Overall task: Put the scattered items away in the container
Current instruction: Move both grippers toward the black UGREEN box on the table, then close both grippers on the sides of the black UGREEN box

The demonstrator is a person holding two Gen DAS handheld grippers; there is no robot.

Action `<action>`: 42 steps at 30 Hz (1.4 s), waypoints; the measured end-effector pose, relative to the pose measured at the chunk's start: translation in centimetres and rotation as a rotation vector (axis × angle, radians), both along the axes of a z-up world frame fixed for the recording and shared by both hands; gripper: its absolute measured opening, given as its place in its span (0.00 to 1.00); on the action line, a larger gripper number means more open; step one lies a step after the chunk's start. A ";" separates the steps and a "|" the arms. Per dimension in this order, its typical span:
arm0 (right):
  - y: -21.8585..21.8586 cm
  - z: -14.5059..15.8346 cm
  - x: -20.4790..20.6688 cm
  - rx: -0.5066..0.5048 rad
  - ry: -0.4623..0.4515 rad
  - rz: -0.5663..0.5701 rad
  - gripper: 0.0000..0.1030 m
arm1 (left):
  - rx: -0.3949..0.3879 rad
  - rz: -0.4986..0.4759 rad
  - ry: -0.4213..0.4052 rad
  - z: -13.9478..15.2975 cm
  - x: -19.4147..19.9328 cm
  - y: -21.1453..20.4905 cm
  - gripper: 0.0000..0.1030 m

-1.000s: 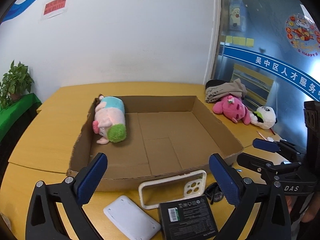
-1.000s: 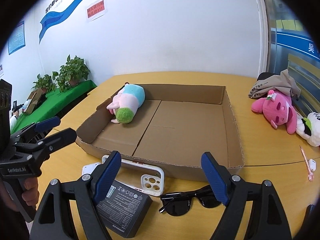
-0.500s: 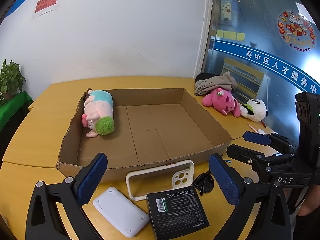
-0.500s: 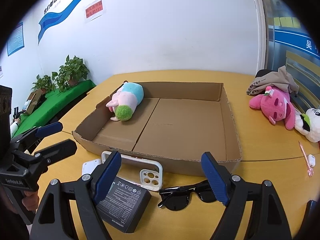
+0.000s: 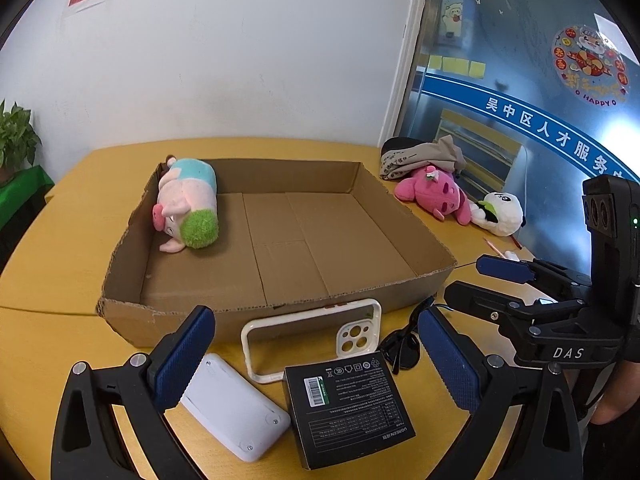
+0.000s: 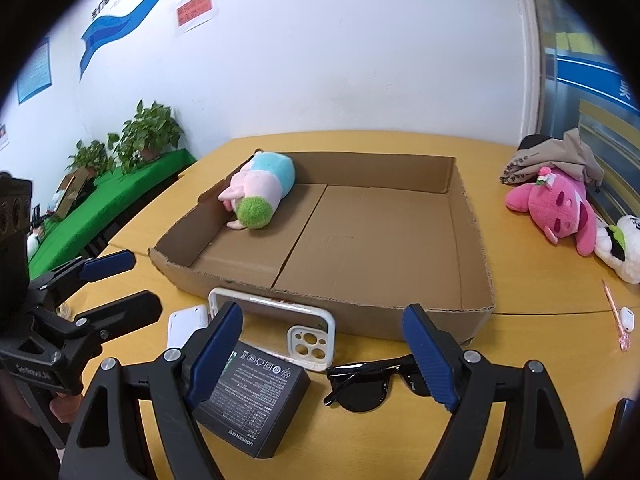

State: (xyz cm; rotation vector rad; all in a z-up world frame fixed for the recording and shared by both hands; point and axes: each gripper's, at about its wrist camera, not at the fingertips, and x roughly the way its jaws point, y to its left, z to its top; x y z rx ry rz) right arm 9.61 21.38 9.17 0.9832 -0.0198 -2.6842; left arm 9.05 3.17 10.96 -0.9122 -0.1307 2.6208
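Plush pig (image 5: 188, 208) inside cardboard tray (image 5: 404, 208); sunglasses (image 6: 372, 384) outside.

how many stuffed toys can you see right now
3. A pastel plush with a green end lies inside the cardboard box. A pink plush and a panda plush lie on the table.

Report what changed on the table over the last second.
No item moved. The left gripper swung its view a little, so the cardboard tray now sits further left in it; nothing was gripped or released. Both grippers stay open and empty over the black box, phone case and sunglasses. The right gripper held still.
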 end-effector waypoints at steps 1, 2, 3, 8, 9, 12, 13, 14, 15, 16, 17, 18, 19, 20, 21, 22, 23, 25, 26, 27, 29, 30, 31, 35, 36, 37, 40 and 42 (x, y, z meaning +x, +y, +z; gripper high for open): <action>-0.1 0.0 0.0 0.001 -0.002 0.005 0.80 | 0.005 -0.006 -0.010 -0.3 0.0 -0.1 1.00; -0.2 -0.1 0.0 -0.001 -0.002 0.011 0.80 | 0.008 -0.012 -0.020 -0.5 -0.1 -0.2 1.00; -0.3 -0.2 0.1 -0.006 -0.004 0.018 0.80 | 0.012 -0.021 -0.031 -0.8 -0.1 -0.2 1.00; -0.7 -1.0 1.7 -0.075 0.008 0.169 0.80 | 0.041 -0.082 -0.105 -2.9 0.2 -0.6 1.00; -0.8 -1.5 2.2 -0.090 -0.002 0.214 0.81 | 0.047 -0.096 -0.120 -3.3 0.3 -0.6 1.00; -1.9 -3.5 3.3 -0.060 -0.049 0.292 0.81 | 0.065 -0.126 -0.171 -4.9 0.2 -0.5 0.98; -2.2 -4.1 3.6 -0.047 -0.062 0.311 0.81 | 0.070 -0.139 -0.183 -5.3 0.2 -0.4 0.97; -2.8 -5.0 4.1 -0.032 -0.086 0.342 0.81 | 0.076 -0.154 -0.194 -5.7 0.1 -0.3 0.96; -3.2 -5.5 4.4 -0.026 -0.099 0.357 0.81 | 0.083 -0.168 -0.205 -6.0 0.0 -0.1 0.96; -3.6 -6.2 4.6 -0.020 -0.116 0.373 0.81 | 0.092 -0.180 -0.217 -6.4 -0.2 0.1 0.96; -3.9 -6.8 4.7 -0.016 -0.130 0.382 0.81 | 0.102 -0.189 -0.230 -6.8 -0.4 0.3 0.95; -4.2 -7.2 4.8 -0.013 -0.142 0.386 0.81 | 0.110 -0.195 -0.246 -7.1 -0.7 0.5 0.93; -4.5 -7.7 4.8 -0.012 -0.154 0.385 0.81 | 0.114 -0.201 -0.259 -7.4 -0.9 0.7 0.90; -4.6 -8.1 4.6 -0.014 -0.166 0.380 0.81 | 0.114 -0.206 -0.271 -7.8 -1.1 0.9 0.88; -4.6 -8.5 4.3 -0.021 -0.178 0.370 0.81 | 0.108 -0.213 -0.285 -8.2 -1.4 1.2 0.87; -4.6 -8.8 4.1 -0.028 -0.184 0.364 0.81 | 0.096 -0.218 -0.299 -8.6 -1.7 1.4 0.85; -4.6 -9.1 3.9 -0.036 -0.188 0.362 0.81 | 0.084 -0.217 -0.309 -8.9 -1.9 1.5 0.82; -4.9 -9.8 3.4 -0.049 -0.205 0.368 0.81 | 0.072 -0.205 -0.343 -9.8 -2.5 1.5 0.80; -5.1 -10.1 3.1 -0.046 -0.212 0.371 0.81 | 0.066 -0.199 -0.352 -10.1 -2.7 1.5 0.78; -5.5 -10.4 3.0 -0.021 -0.207 0.365 0.82 | 0.058 -0.197 -0.354 -10.2 -2.7 1.5 0.78; -5.7 -10.8 2.7 0.003 -0.210 0.364 0.82 | 0.040 -0.198 -0.360 -10.4 -2.7 1.5 0.76; -5.7 -11.1 2.6 0.005 -0.218 0.361 0.82 | 0.039 -0.200 -0.364 -10.5 -2.7 1.5 0.76; -5.6 -11.3 2.5 0.003 -0.225 0.355 0.82 | 0.048 -0.200 -0.369 -10.5 -2.7 1.4 0.76; -5.5 -11.6 2.3 -0.018 -0.234 0.346 0.83 | 0.076 -0.179 -0.394 -10.7 -2.9 0.9 0.71; -5.6 -11.6 2.4 -0.013 -0.230 0.343 0.83 | 0.081 -0.172 -0.398 -10.7 -2.9 0.8 0.70; -5.7 -11.6 2.4 -0.011 -0.228 0.341 0.82 | 0.084 -0.164 -0.401 -10.7 -2.9 0.8 0.69; -5.8 -11.3 2.9 -0.003 -0.209 0.333 0.80 | 0.070 -0.150 -0.402 -10.6 -2.7 0.9 0.68; -5.7 -10.9 3.1 -0.010 -0.190 0.327 0.77 | 0.065 -0.138 -0.402 -10.4 -2.4 0.9 0.67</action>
